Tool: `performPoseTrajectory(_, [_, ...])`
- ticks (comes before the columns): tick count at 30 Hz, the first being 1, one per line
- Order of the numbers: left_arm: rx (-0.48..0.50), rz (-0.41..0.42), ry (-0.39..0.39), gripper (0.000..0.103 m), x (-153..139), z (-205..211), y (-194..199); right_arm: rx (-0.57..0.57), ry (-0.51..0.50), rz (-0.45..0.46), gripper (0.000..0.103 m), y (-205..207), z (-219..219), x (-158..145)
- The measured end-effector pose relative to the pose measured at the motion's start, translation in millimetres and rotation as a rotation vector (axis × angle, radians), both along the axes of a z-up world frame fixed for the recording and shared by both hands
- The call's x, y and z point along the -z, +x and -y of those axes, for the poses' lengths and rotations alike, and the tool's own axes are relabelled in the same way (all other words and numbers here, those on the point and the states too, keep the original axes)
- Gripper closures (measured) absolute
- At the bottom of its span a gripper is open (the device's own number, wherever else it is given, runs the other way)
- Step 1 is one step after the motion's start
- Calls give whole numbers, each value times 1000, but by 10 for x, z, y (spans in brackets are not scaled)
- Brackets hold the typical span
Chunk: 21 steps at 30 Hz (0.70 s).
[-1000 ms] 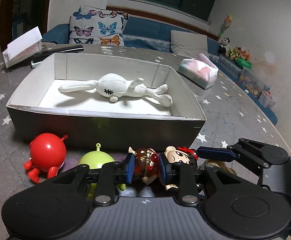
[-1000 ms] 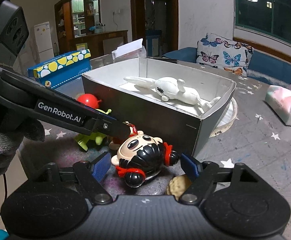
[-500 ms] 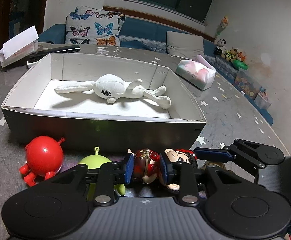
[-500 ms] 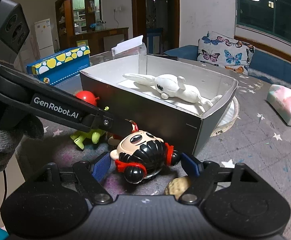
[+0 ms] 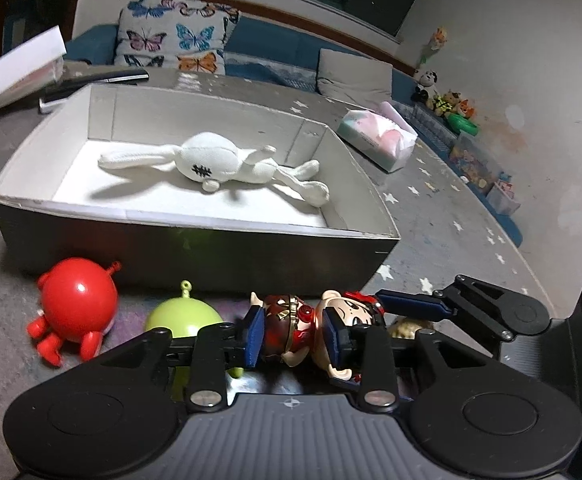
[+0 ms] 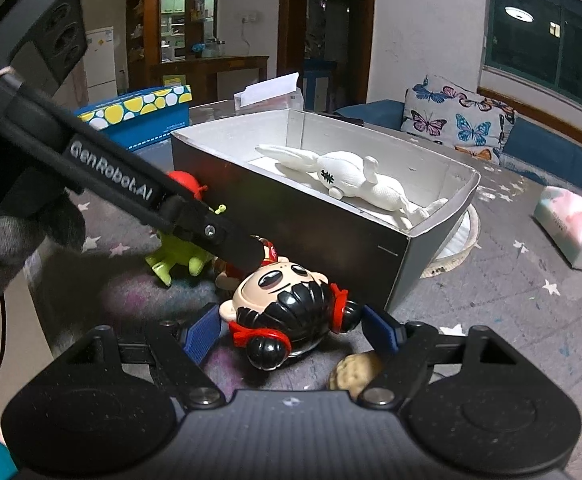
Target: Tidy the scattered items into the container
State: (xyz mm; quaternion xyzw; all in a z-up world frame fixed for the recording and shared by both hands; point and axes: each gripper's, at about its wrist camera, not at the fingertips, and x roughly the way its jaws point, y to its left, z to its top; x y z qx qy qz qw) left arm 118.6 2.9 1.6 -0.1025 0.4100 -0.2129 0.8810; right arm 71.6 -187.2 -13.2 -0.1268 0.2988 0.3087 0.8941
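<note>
Left gripper (image 5: 291, 338) pinches my brown-and-red doll body (image 5: 281, 332); right gripper (image 6: 291, 330), spread, straddles its black-haired doll head (image 6: 287, 300). Beyond, the grey cardboard box (image 5: 195, 248) holds a white plush rabbit (image 5: 219, 162) near the table's middle.

I see a white plush rabbit (image 5: 227, 162) in a box (image 5: 195, 248) with dark grey outside and white inside. Beside it sit a red round toy (image 5: 76, 309) and a lime-green one (image 5: 183, 315). The doll (image 6: 287, 304) has black hair with red bands. The table (image 5: 443, 216) is grey with white stars.
</note>
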Motion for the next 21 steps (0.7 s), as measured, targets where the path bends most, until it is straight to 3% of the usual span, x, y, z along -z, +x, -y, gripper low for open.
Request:
performPoseTrajectory(5, [51,28,29,66,1,69,-62,-24,-16,23,24,-73,60,11])
performPoseTrajectory(14, [6,7,-31,66,43,-2,-26,-28,-9,28,25,-103,78,12])
performPoseTrajectory(21, [25,22,-8,66,26,17,-104,-24,1,23,25,-99,104,5])
